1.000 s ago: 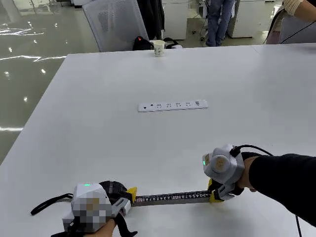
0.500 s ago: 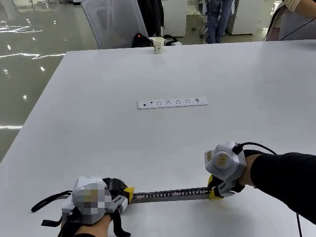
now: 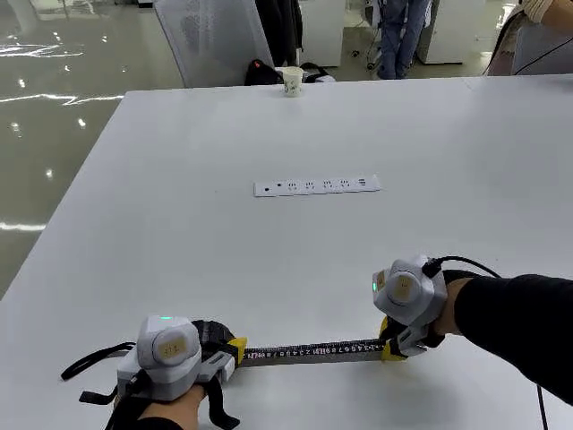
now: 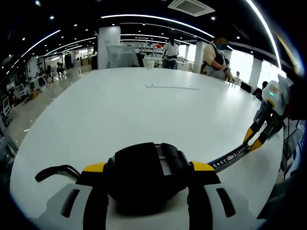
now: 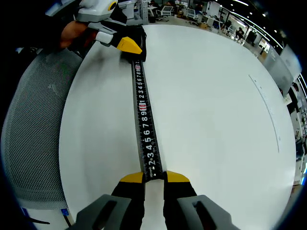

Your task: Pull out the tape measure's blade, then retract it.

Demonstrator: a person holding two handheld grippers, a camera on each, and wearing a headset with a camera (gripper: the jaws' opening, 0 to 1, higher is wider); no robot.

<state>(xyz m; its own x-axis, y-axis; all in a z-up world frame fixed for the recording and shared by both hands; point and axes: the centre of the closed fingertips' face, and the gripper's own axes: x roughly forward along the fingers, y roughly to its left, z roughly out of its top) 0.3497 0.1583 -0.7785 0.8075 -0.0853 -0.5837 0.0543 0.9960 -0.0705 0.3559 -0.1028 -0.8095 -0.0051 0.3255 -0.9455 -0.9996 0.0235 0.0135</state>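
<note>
A black tape measure case (image 3: pixel 213 337) lies on the white table (image 3: pixel 269 251) near its front edge. My left gripper (image 3: pixel 231 351) is shut on the case (image 4: pixel 146 175), yellow tips on either side. The black numbered blade (image 3: pixel 313 350) runs flat along the table to the right. My right gripper (image 3: pixel 391 351) is shut on the blade's end. In the right gripper view the blade (image 5: pixel 143 115) stretches from my right gripper (image 5: pixel 154 177) away to the case (image 5: pixel 136 40) and the left gripper (image 5: pixel 125 45). From the left gripper view the blade (image 4: pixel 230 157) reaches the right gripper (image 4: pixel 254 141).
A white power strip (image 3: pixel 317 186) lies mid-table. A paper cup (image 3: pixel 292 81) stands at the far edge, with a grey chair (image 3: pixel 210 40) behind it. A black strap (image 3: pixel 89 363) trails left of the case. A person stands in the background.
The blade stays pulled out at about the same length between the two grippers. Both grippers keep their hold; only the head view has shifted a little.
</note>
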